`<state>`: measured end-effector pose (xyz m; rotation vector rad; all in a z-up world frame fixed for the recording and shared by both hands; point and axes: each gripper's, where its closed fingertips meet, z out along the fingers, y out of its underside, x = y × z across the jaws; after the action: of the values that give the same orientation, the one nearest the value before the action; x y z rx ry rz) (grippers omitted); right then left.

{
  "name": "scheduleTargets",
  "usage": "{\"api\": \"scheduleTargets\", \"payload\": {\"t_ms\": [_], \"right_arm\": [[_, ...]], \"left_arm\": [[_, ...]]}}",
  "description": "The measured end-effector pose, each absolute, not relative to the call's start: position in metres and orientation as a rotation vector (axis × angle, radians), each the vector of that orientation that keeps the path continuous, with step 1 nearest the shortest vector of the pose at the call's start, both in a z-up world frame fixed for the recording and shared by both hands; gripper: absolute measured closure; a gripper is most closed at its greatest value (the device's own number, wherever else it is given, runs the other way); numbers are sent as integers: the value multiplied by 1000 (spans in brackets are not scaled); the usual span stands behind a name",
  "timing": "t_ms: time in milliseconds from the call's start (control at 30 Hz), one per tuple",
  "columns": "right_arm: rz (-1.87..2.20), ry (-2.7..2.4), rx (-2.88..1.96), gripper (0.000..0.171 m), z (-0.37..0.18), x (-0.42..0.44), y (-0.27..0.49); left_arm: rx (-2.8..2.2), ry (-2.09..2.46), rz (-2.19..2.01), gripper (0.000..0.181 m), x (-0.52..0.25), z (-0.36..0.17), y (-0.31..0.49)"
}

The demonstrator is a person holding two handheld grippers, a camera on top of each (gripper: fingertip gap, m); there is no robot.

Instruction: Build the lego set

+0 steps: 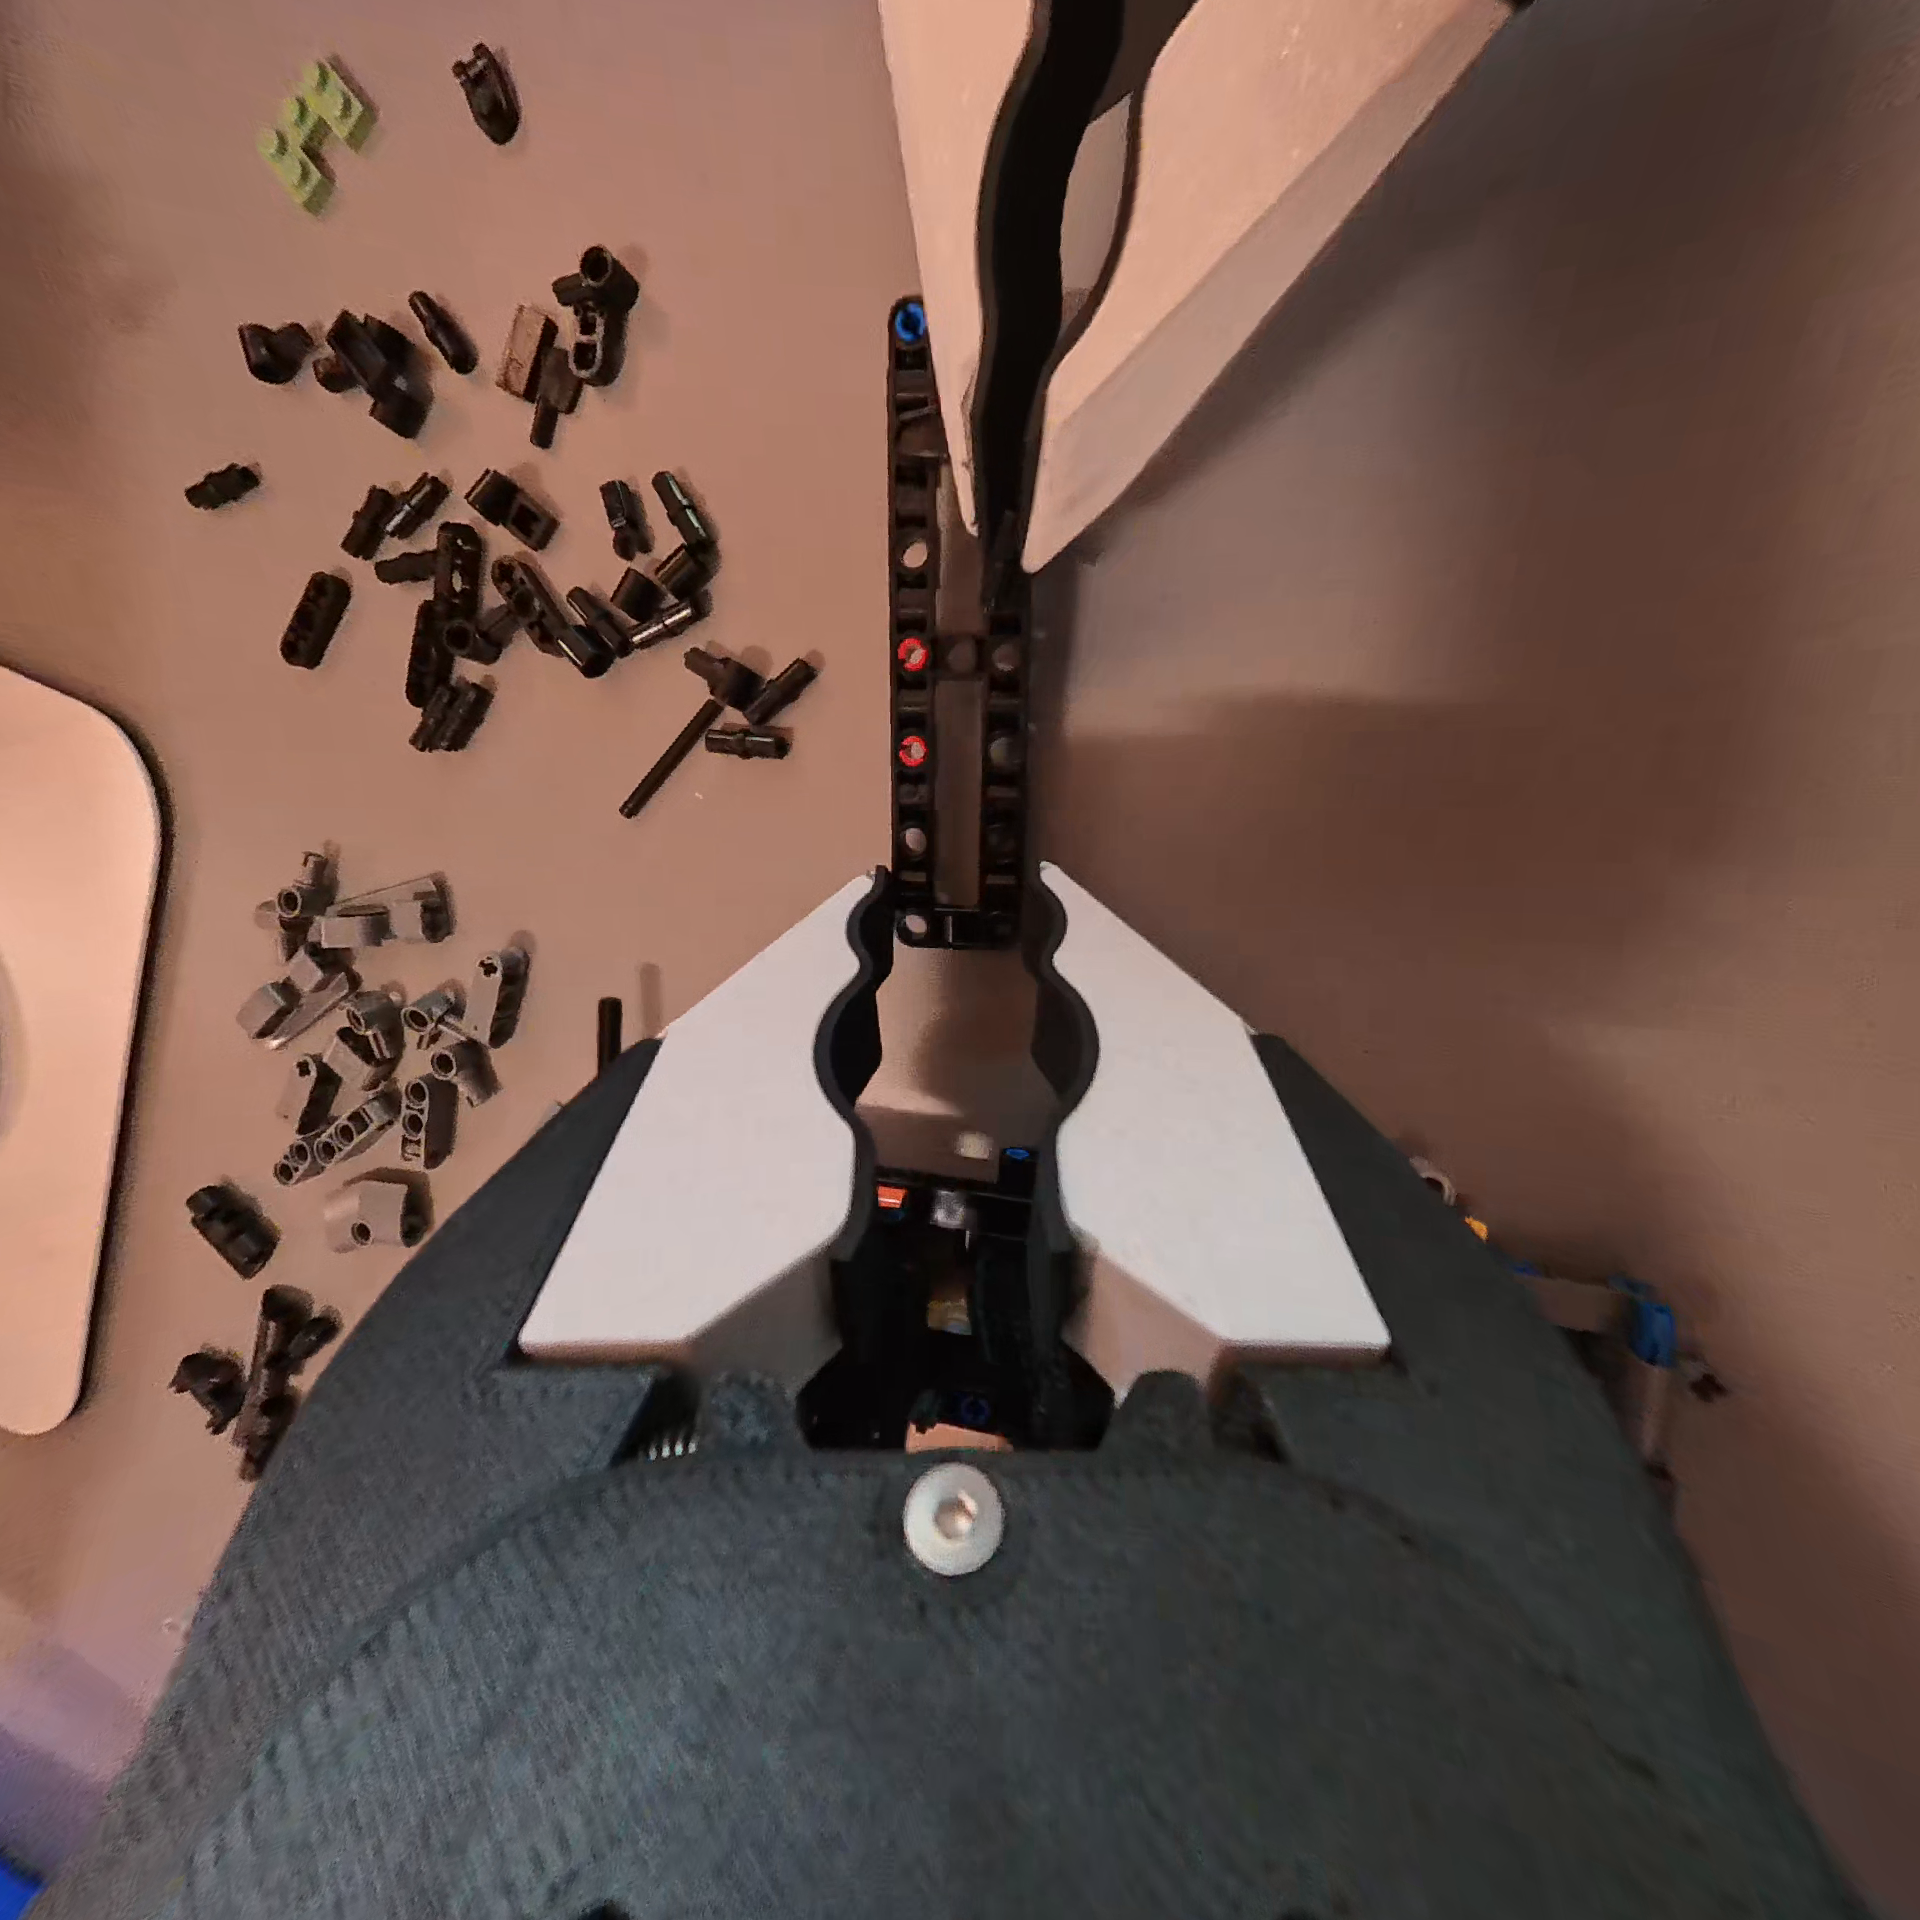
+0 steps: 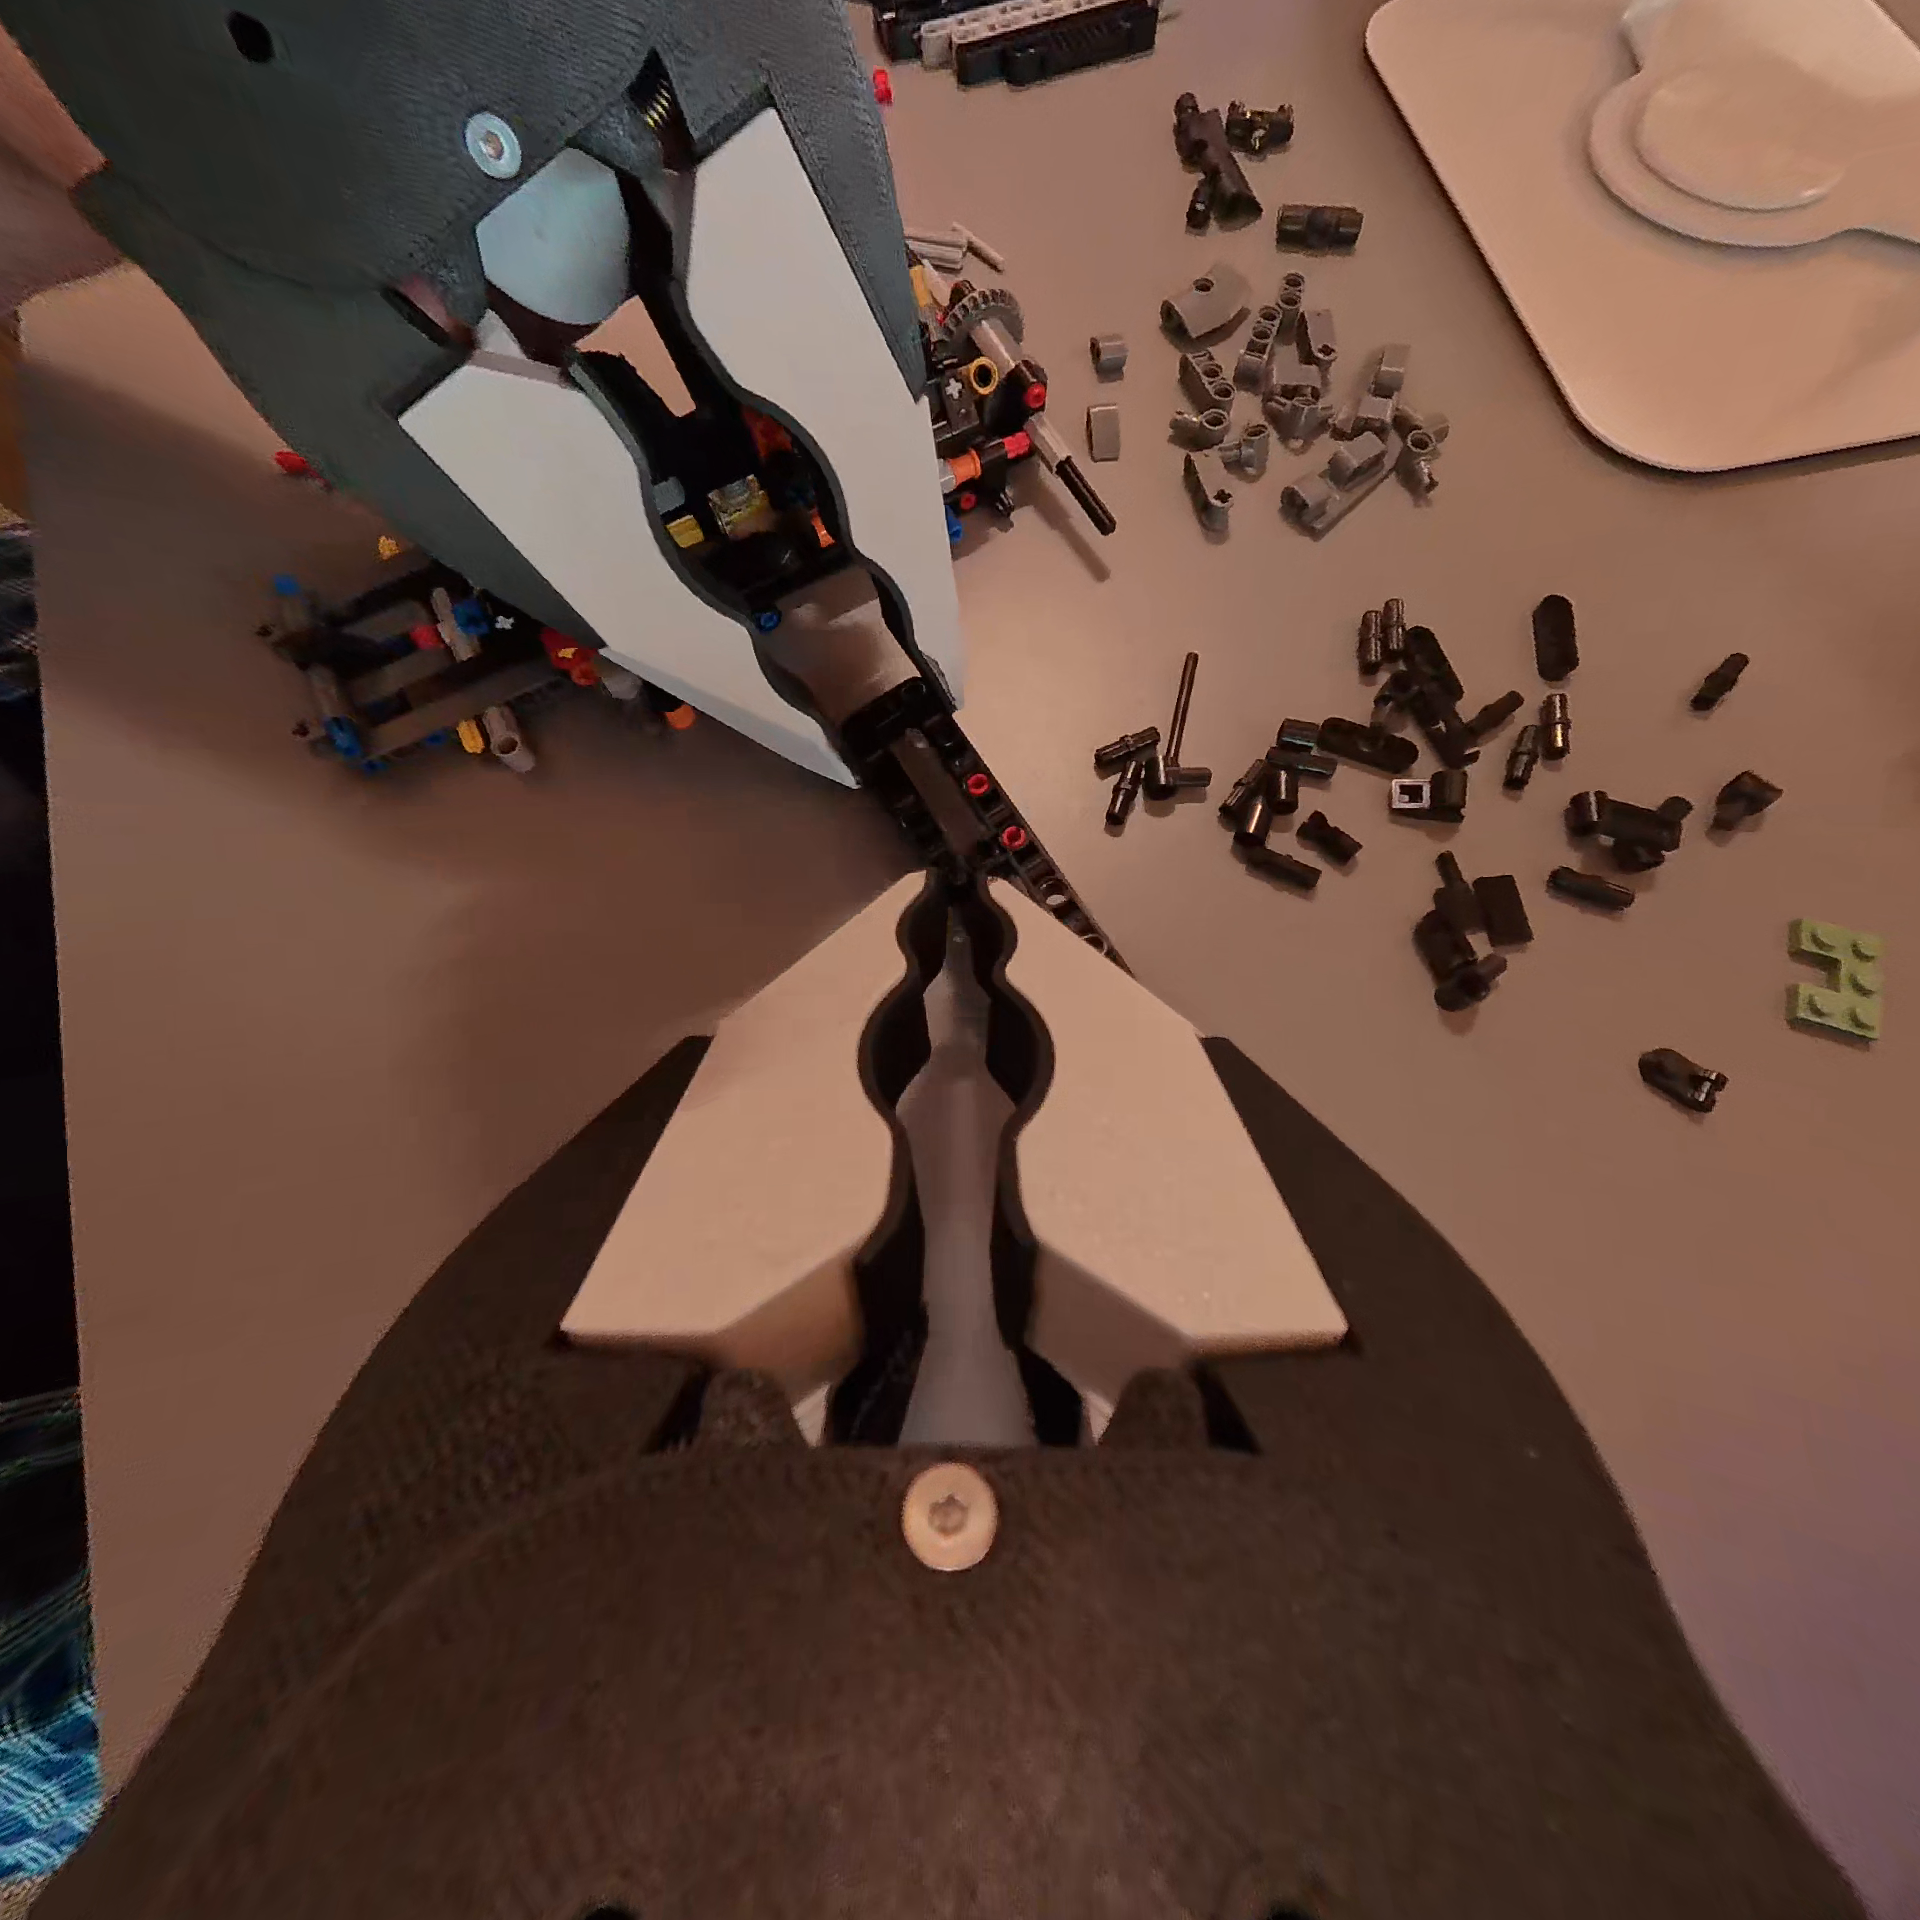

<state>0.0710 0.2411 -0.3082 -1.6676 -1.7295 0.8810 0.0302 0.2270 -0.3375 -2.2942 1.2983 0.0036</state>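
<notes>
A long black Technic frame (image 1: 912, 582) with two red pins and a blue pin at its far end is held above the table between both grippers. My left gripper (image 1: 961, 914) is shut on the frame's near end. My right gripper (image 2: 961, 883) is shut on one side beam of the same frame (image 2: 987, 805), farther along it. In the left wrist view the right gripper (image 1: 997, 540) comes down from the top onto the frame's right beam. In the right wrist view the left gripper (image 2: 894, 727) reaches in from the upper left.
Loose black pieces (image 1: 499, 582), grey pieces (image 1: 374, 1039) and green plates (image 1: 317, 130) lie on the table. A white board (image 2: 1662, 260) sits at the table's far right. Part-built assemblies (image 2: 436, 675) (image 2: 977, 416) stand behind the left gripper. The grippers' ends are close to 6 cm from one another.
</notes>
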Motion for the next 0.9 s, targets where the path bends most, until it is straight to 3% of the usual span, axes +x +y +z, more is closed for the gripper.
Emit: {"api": "scheduleTargets", "payload": {"t_ms": [567, 900], "right_arm": [[1221, -1580, -1632, 170, -275, 52, 227], [1258, -1628, -1645, 170, -285, 44, 214]], "left_arm": [[-2036, 1191, -8, 158, 21, -273, 213], [-1972, 1174, -94, 160, 24, -277, 206]]}}
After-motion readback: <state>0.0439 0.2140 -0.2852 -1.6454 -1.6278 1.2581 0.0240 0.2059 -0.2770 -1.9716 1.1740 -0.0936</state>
